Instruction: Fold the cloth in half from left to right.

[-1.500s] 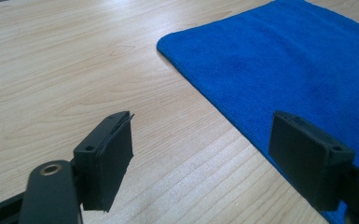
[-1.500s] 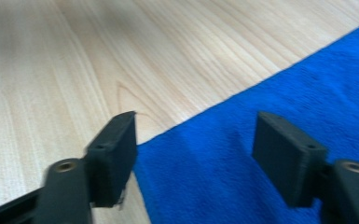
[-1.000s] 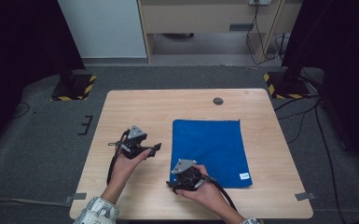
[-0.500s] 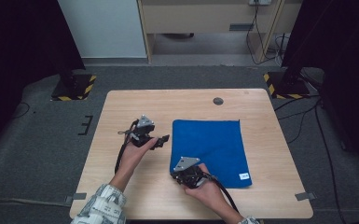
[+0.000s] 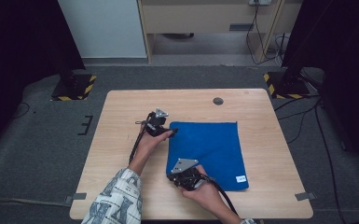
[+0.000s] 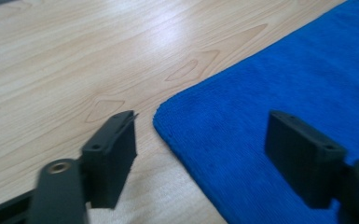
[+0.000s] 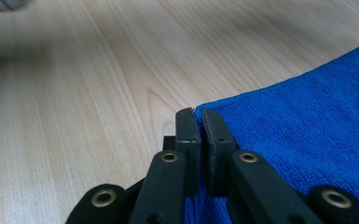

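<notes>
**Grippers take two corners of the cloth**

Right gripper (image 5: 176, 177) pinches the near left corner of the flat blue terry cloth (image 5: 212, 149) on the pale wooden table (image 5: 121, 107). Left gripper (image 6: 200, 149), jaws spread and just closing, straddles the far left corner; seat it deeper before clamping. Right gripper view: jaws pressed together on cloth edge.

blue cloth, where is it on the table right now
In the high view the blue cloth lies flat on the table's right half, between the left gripper and the right gripper.
</notes>
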Action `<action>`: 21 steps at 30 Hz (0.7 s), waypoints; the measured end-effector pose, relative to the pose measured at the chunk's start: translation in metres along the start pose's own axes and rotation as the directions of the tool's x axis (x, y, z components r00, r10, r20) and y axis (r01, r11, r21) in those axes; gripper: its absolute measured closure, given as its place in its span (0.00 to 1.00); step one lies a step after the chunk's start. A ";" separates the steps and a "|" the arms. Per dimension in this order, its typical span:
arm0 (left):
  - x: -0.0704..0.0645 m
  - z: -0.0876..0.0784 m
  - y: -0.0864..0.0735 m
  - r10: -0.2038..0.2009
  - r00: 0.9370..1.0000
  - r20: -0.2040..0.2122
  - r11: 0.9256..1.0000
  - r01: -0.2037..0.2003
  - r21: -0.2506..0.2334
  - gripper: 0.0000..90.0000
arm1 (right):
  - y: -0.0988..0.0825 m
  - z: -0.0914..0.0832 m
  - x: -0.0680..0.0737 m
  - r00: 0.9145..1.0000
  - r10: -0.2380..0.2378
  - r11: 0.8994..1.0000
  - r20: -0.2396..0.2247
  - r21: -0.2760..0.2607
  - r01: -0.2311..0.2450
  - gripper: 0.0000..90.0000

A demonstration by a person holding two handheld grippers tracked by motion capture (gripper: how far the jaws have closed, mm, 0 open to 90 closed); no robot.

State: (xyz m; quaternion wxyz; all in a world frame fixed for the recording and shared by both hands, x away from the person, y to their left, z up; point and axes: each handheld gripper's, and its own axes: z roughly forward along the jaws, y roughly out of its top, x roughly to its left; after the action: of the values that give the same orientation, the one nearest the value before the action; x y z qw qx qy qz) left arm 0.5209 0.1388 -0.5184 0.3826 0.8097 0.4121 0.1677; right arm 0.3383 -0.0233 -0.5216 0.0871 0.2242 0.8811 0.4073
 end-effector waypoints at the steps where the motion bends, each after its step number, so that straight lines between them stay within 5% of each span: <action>1: 0.002 0.003 -0.001 -0.005 1.000 -0.010 1.000 0.005 0.009 0.31 | 0.000 0.001 0.001 1.000 -0.003 1.000 -0.005 0.000 0.003 0.96; 4: 0.008 0.011 -0.004 -0.041 0.999 -0.004 0.999 0.041 0.019 0.31 | 0.000 0.003 0.004 1.000 -0.003 1.000 -0.007 0.002 0.003 0.96; 14: 0.013 0.020 -0.004 -0.033 0.999 -0.035 0.999 0.034 0.021 0.38 | -0.002 0.003 0.009 1.000 0.002 1.000 -0.012 -0.003 -0.002 0.96; 17: 0.011 0.022 -0.003 0.005 0.999 -0.037 1.000 -0.005 0.016 0.48 | -0.002 0.002 0.010 1.000 0.008 1.000 -0.012 -0.003 -0.008 0.96; 21: 0.009 0.021 -0.003 -0.014 1.000 -0.018 1.000 0.014 0.008 0.74 | -0.002 0.001 0.011 1.000 0.005 1.000 -0.012 -0.004 -0.005 0.96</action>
State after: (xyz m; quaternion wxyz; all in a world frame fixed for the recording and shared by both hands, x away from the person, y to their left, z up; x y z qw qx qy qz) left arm 0.5373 0.1368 -0.5345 0.3768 0.8069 0.4217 0.1707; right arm 0.3281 -0.0191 -0.5233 0.0811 0.2238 0.8802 0.4106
